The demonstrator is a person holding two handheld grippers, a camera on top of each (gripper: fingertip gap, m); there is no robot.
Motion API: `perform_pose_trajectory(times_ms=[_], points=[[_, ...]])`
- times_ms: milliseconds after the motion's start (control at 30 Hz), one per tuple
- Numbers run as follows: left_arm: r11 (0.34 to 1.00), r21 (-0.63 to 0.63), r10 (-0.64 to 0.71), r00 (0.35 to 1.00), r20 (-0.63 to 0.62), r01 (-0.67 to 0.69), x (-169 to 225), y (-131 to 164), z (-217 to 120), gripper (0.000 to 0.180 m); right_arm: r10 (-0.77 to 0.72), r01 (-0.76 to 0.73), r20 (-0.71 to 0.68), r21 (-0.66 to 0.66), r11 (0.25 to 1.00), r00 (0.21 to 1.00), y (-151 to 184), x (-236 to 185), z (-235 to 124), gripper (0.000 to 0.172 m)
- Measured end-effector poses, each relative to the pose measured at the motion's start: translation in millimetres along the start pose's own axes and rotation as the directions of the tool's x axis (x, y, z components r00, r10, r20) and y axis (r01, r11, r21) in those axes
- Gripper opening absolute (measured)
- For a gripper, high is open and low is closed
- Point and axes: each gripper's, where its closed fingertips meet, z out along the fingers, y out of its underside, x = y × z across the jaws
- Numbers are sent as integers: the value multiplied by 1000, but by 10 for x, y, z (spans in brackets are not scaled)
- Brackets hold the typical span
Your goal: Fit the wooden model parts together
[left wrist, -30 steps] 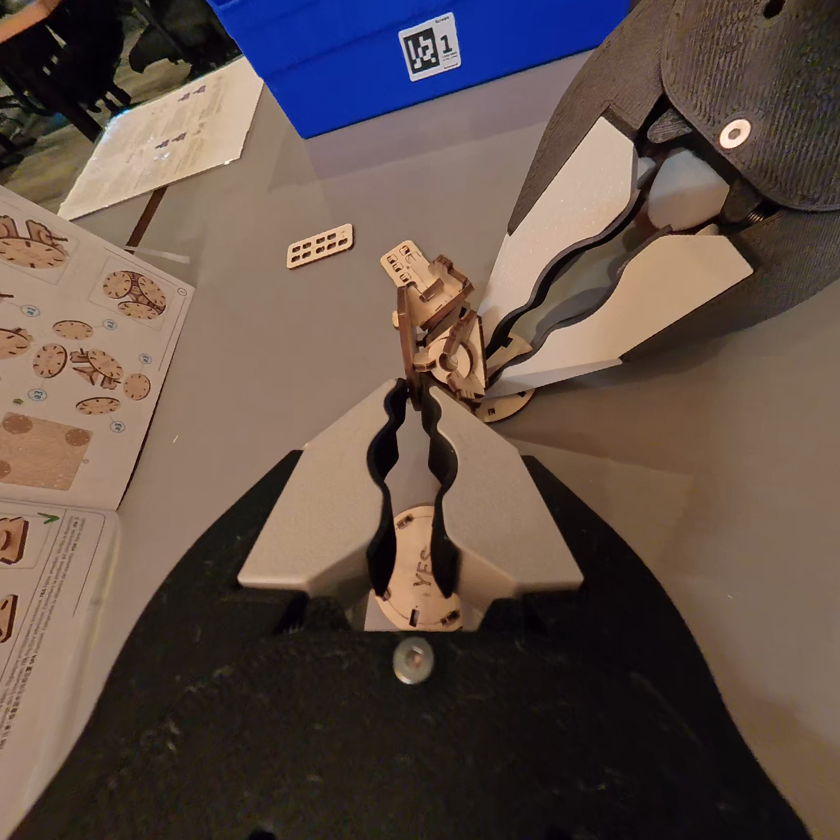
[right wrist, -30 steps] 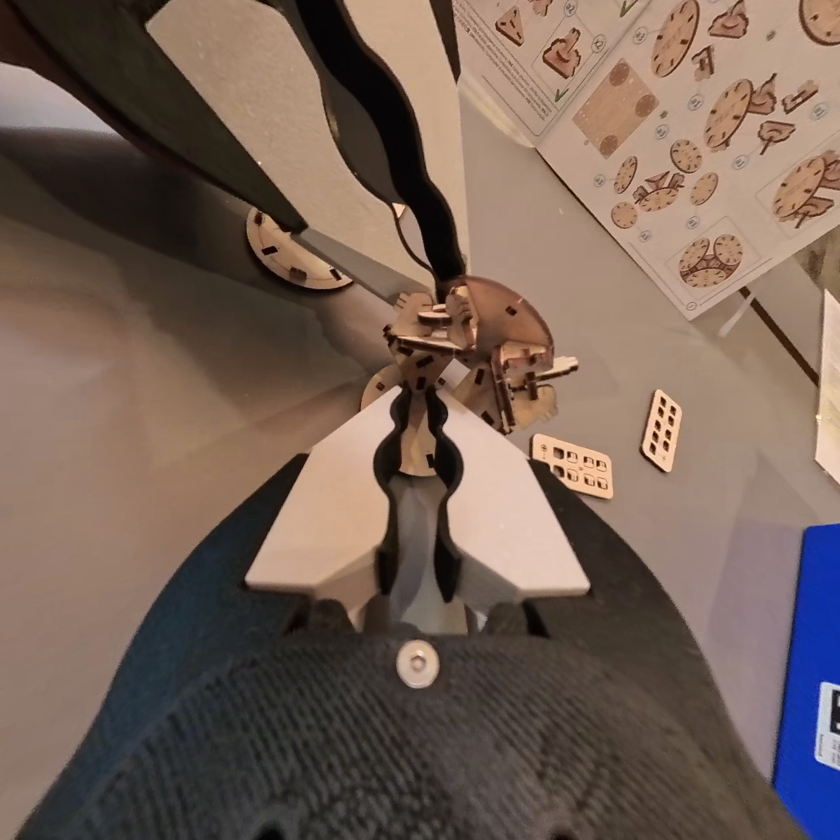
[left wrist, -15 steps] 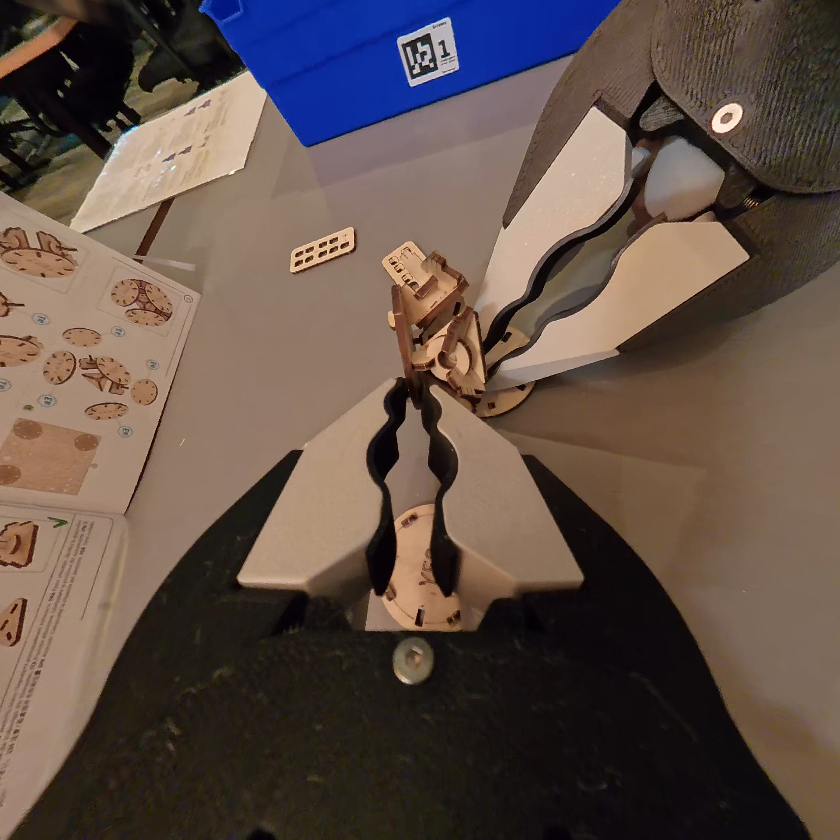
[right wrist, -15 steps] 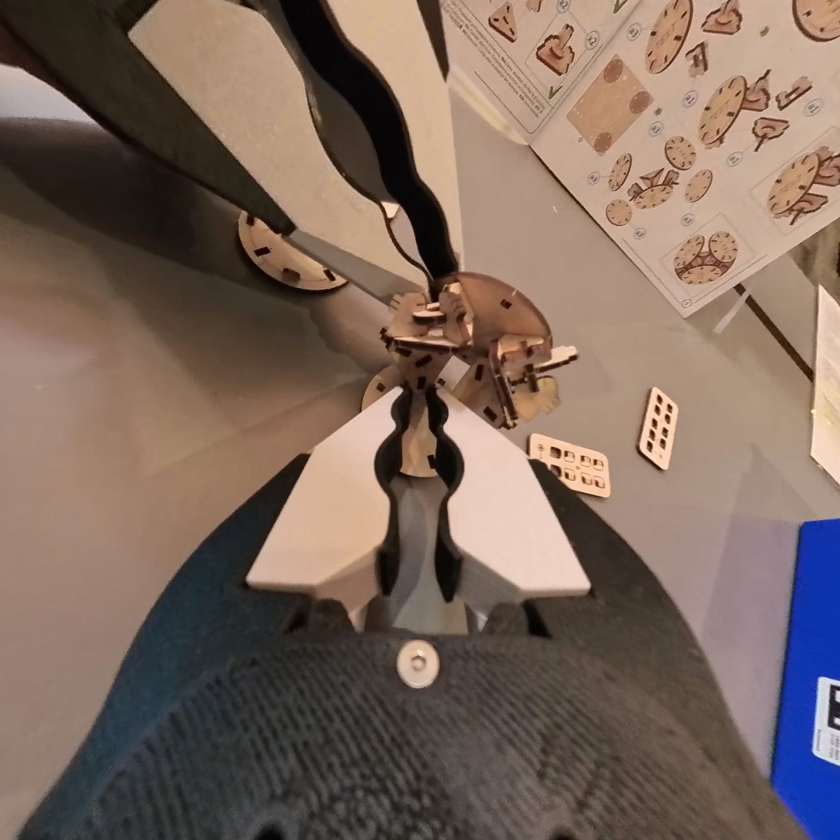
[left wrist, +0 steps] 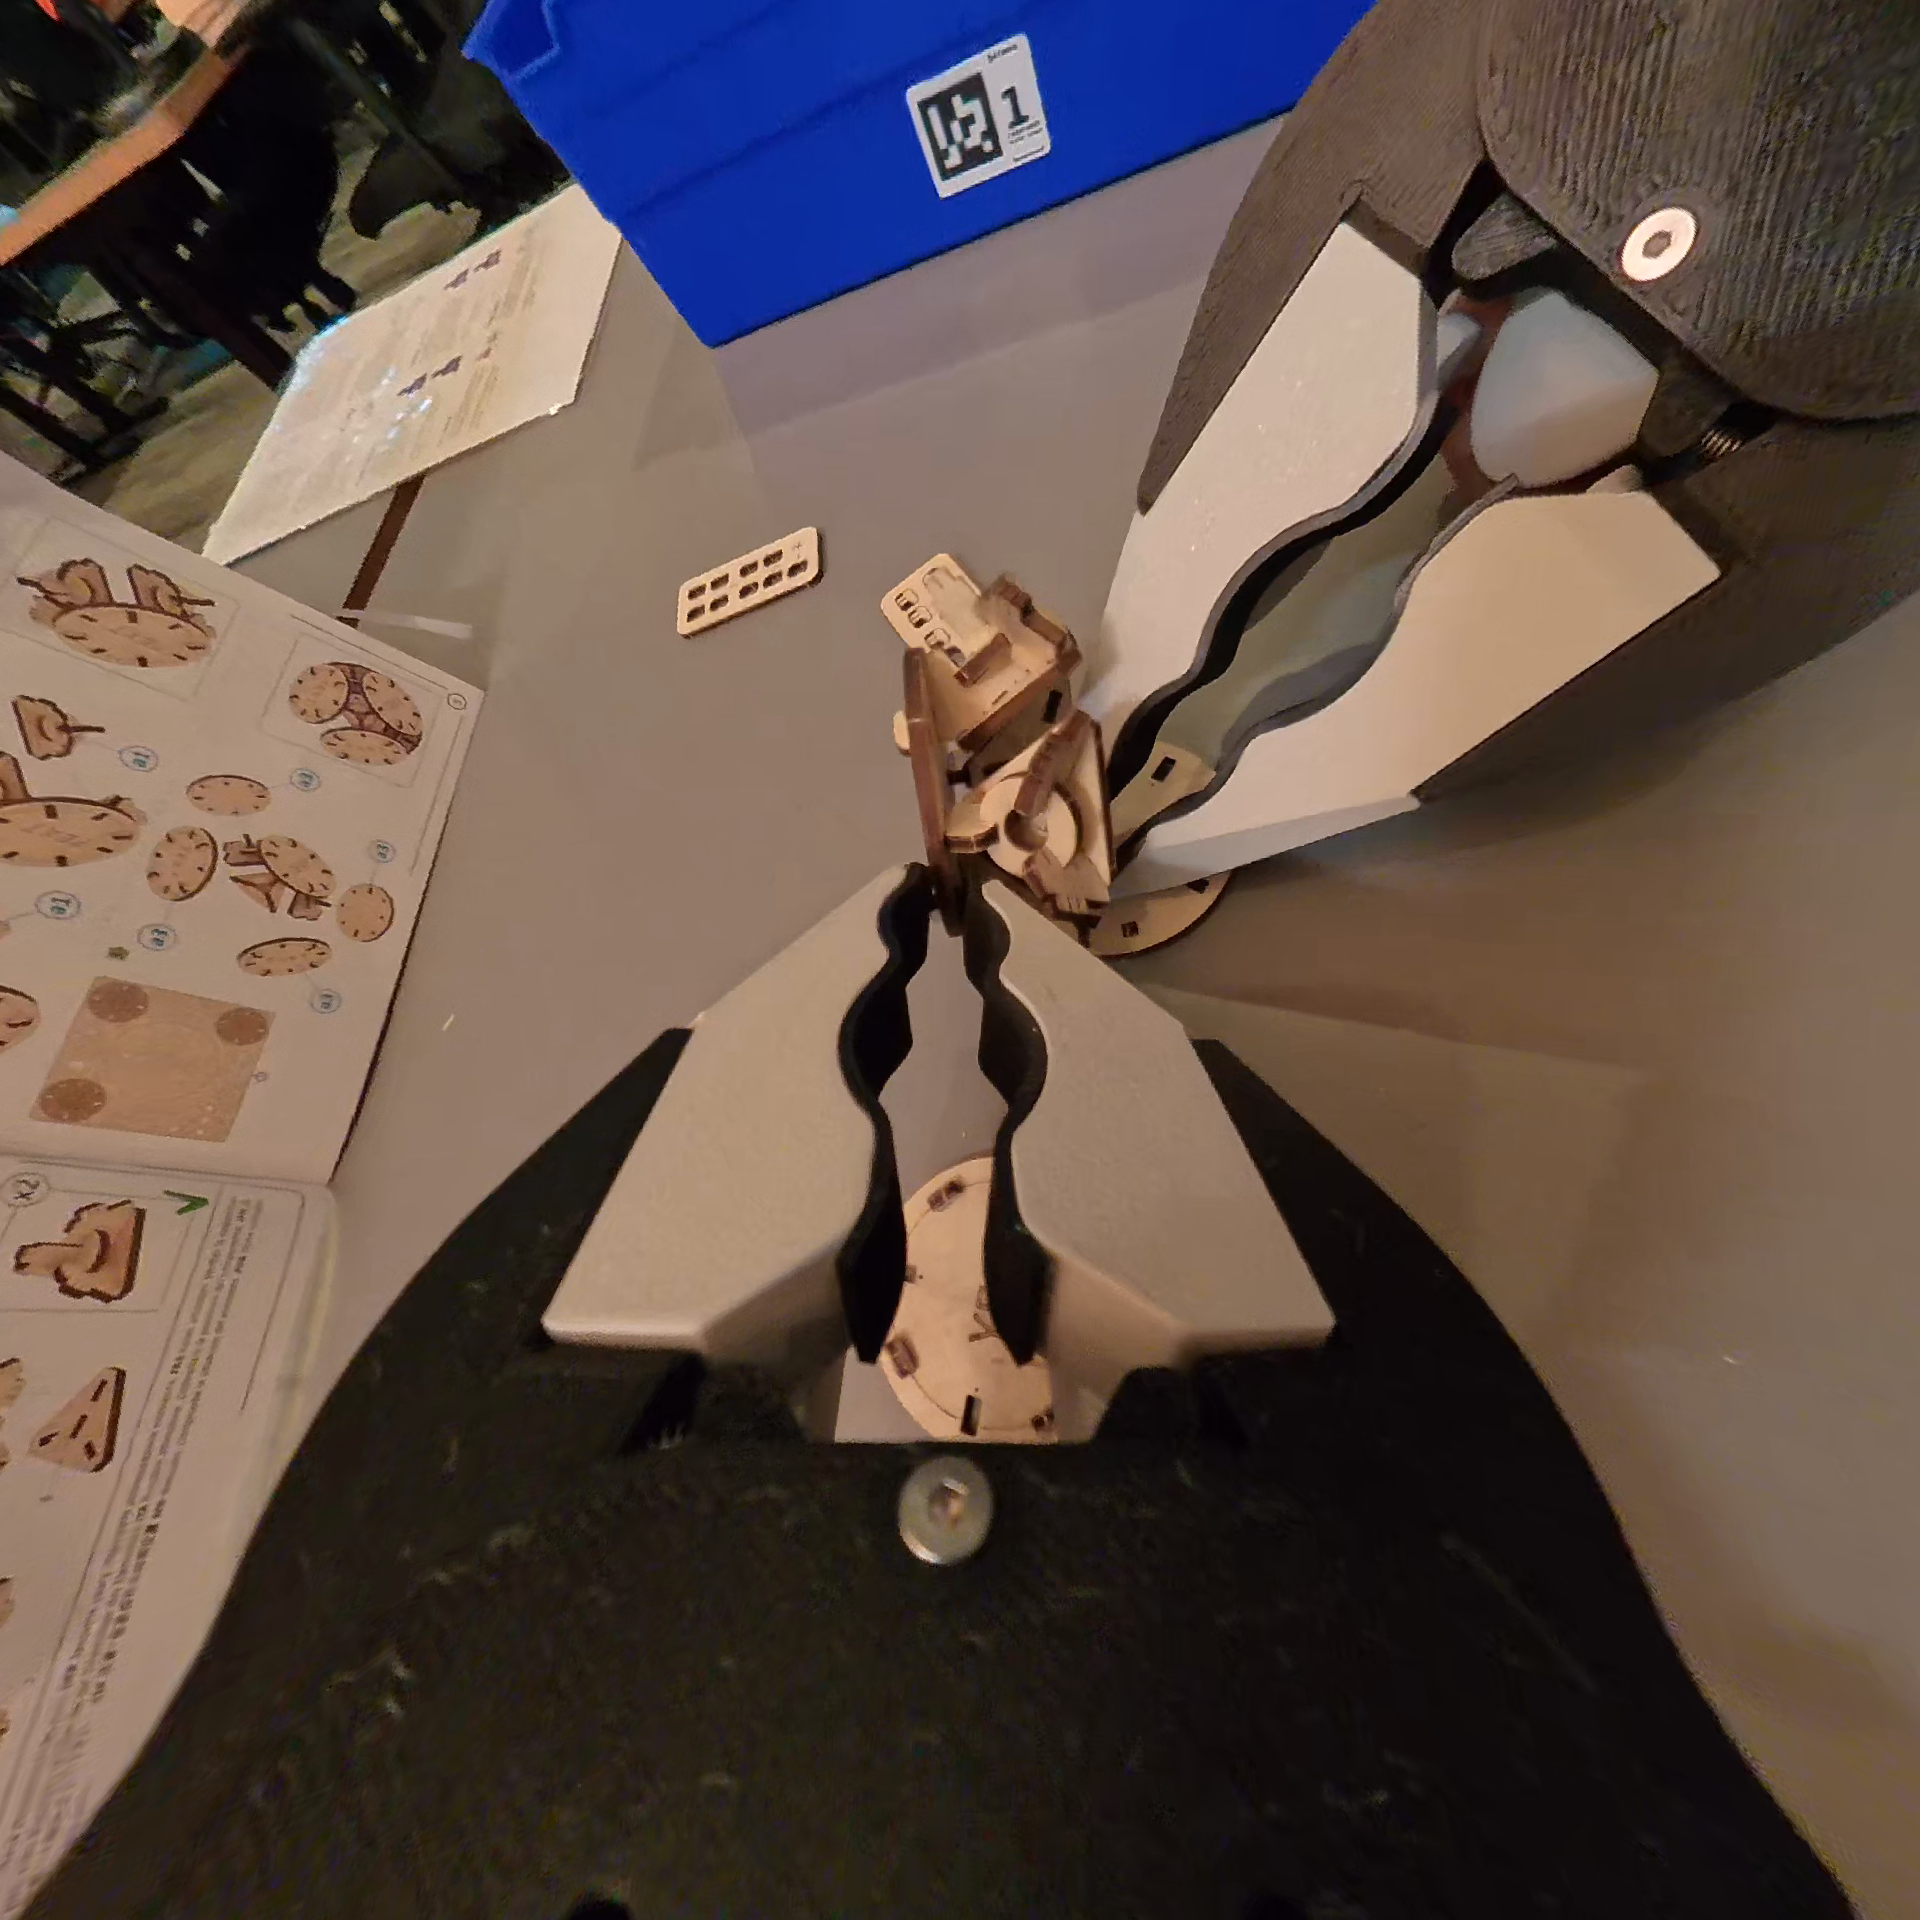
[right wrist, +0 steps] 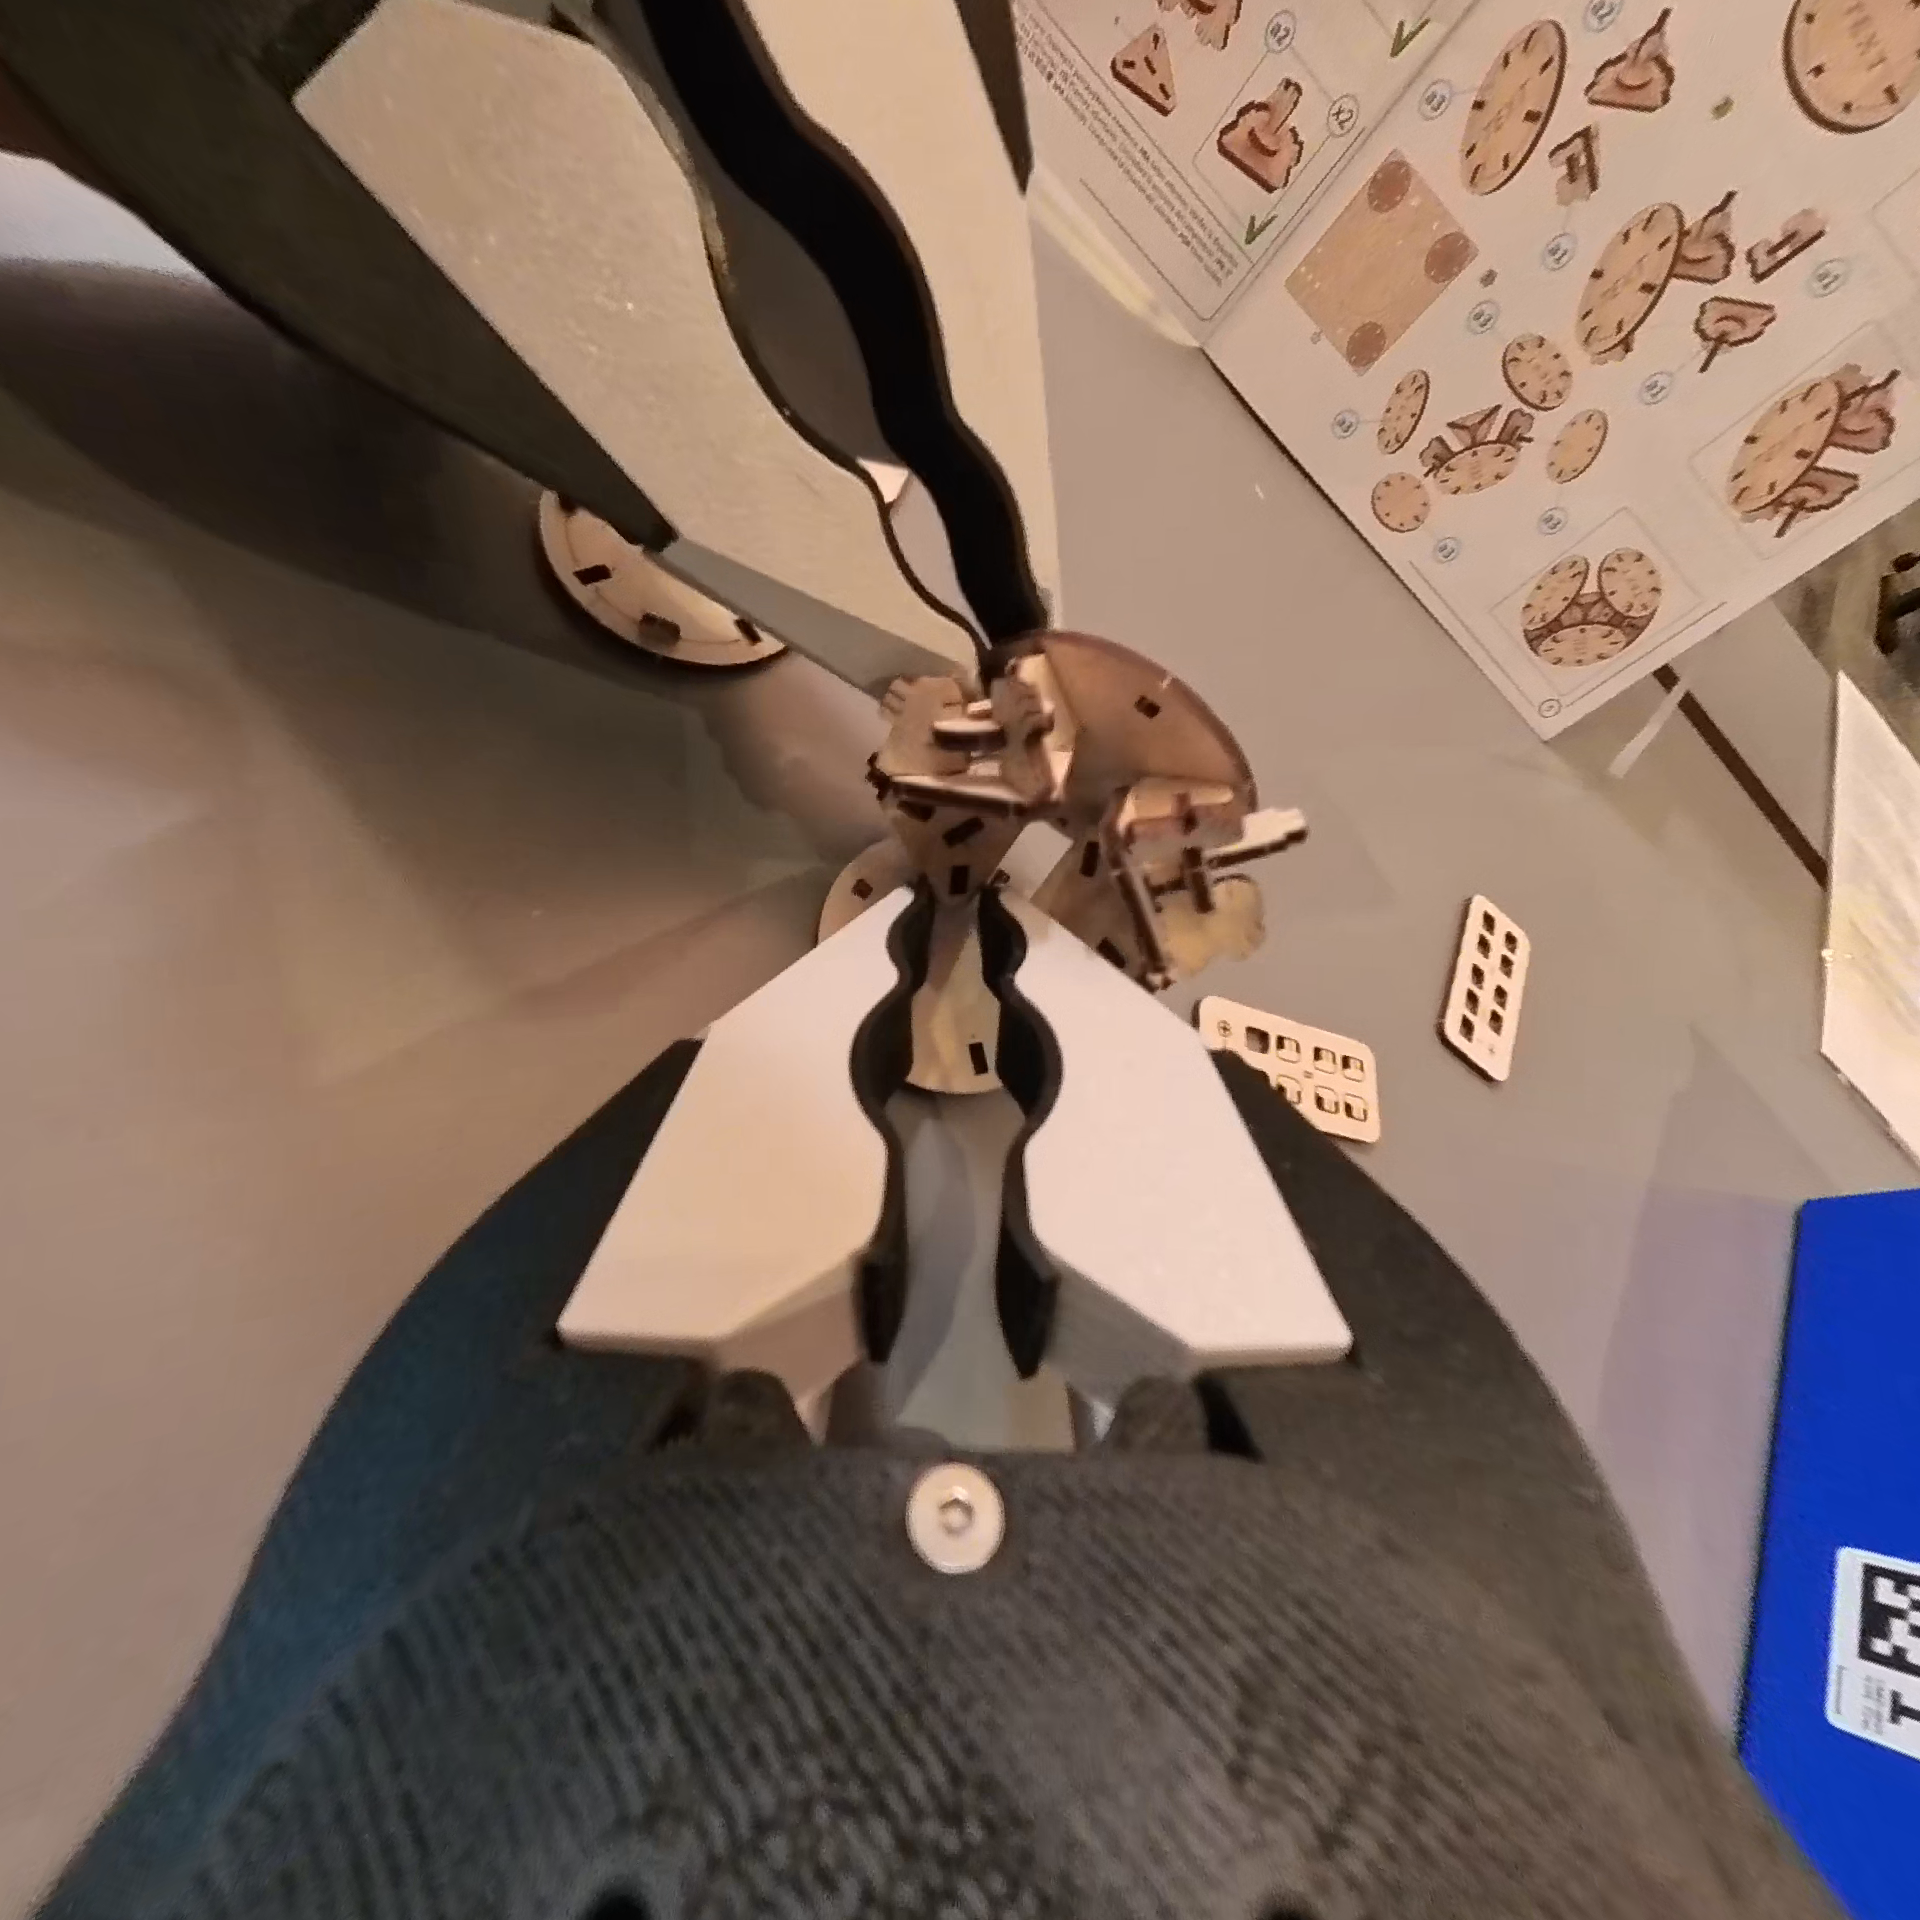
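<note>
The left gripper (left wrist: 943, 906) is clamped by its tips on the dark edge of a round disc belonging to a small wooden model (left wrist: 1003, 769), which hangs just above the grey surface (left wrist: 623, 831). A loose wooden disc (left wrist: 966, 1320) lies on the surface beneath that gripper's fingers. From about two o'clock the right gripper (right wrist: 951, 914) reaches in, and its own view shows it closed on a slotted plate of the same wooden model. Compared with a second ago almost nothing has changed: both grips are unaltered and the model has barely shifted, so the two grippers share the piece steadily. Another wooden disc (left wrist: 1164, 920) lies under the model. Farther off at eleven o'clock is a small perforated wooden strip (left wrist: 750, 594), at nine o'clock the instruction sheets (left wrist: 208, 831), and at twelve o'clock a blue bin (left wrist: 831, 135).
</note>
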Motion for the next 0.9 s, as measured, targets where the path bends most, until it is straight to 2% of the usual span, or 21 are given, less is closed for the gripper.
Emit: perform_pose_trajectory(times_ms=[133, 467, 900], points=[[1000, -11, 18, 1000, 9, -18, 3, -11, -6, 1, 6, -6, 7, 0, 1000, 1000, 0, -2, 0, 7], [989, -35, -147, 988, -47, 146, -3, 20, -10, 1, 35, -35, 43, 4, 999, 998, -3, -11, -2, 6], [972, -56, -231, 971, -61, 228, -12, 35, -7, 2, 48, -48, 52, 3, 999, 998, -1, -5, 1, 6]])
